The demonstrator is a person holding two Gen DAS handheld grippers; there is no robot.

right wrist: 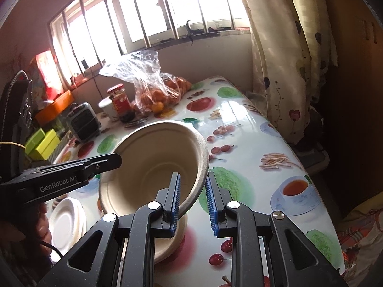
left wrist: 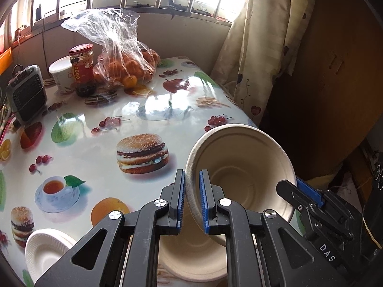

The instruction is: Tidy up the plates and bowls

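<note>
We had the raised bowl [left wrist: 241, 167] tilted in the air just above the lower bowl [left wrist: 191, 251], which sat on the bench [left wrist: 95, 138] and served as our landmark. Our left gripper [left wrist: 192, 201] was clamped on the raised bowl's rim, one pad outside the wall and one inside. Our right gripper [right wrist: 193, 203] straddled the opposite rim, but its pads stood a little apart and only the inner one seemed to touch, so we judged it loosened rather than gripping. Holding the rim from both sides let us steer the tilt, probably so that the raised bowl would nest squarely into the lower bowl.

To the left of the lower bowl, near but apart, lay the stack of white plates [right wrist: 65, 222], already gathered in one pile. Well beyond the lower bowl, toward the window, stood a red-lidded jar [left wrist: 81, 69], a white cup [left wrist: 61, 74], a bag of oranges [left wrist: 129, 62] and a small grey heater [left wrist: 26, 93], none of them in our path.

We judged the nesting step nearly finished: the raised bowl needed levelling and lowering. The risk was that the thin pulp rim could buckle under one gripper.
</note>
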